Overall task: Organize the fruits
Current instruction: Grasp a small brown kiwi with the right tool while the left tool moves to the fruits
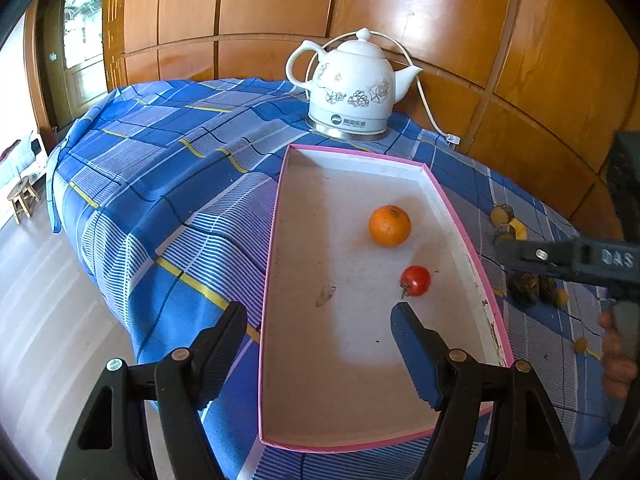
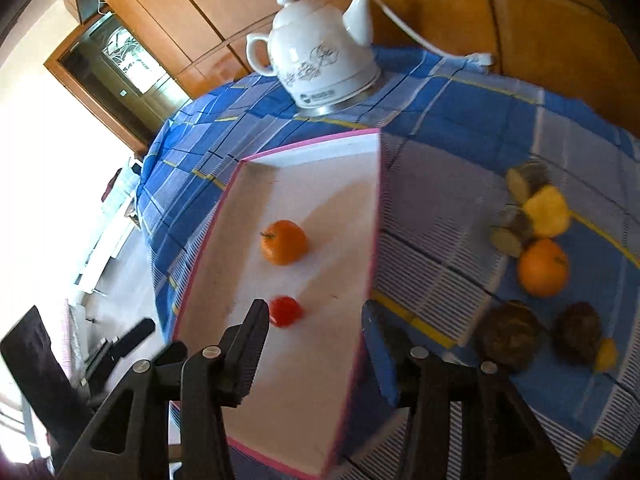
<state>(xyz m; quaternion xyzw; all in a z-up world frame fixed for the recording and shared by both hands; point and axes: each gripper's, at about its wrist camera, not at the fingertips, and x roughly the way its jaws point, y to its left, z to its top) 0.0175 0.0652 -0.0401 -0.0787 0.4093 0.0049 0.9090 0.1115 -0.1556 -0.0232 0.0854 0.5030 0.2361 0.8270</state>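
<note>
On a table draped in a blue checked cloth (image 1: 168,184) lies a shallow pink-edged tray (image 1: 276,264) with a pale floor. From the left wrist view, an orange (image 1: 389,225) sits inside the tray toward one o'clock, and a small red tomato (image 1: 416,280) lies nearer, just beyond the tip of one blue-padded finger. The left gripper (image 1: 320,316) hangs over the tray's near end, its jaws spread wide with nothing between them. At three o'clock the right gripper (image 1: 568,260) reaches in from the frame's edge, a hand (image 1: 618,356) behind it. A white ceramic kettle (image 1: 352,88) with a flower pattern stands at twelve o'clock behind the tray, its cord trailing toward the wooden panelled wall. From the right wrist view, that gripper's jaws stand partly apart and empty above the tray's right edge, with the tomato just beyond its left finger. Outside the tray at three o'clock lie a second orange (image 2: 543,267), a yellow fruit (image 2: 547,211) and two dark brown rough-skinned fruits (image 2: 508,338), close together on the cloth.
</note>
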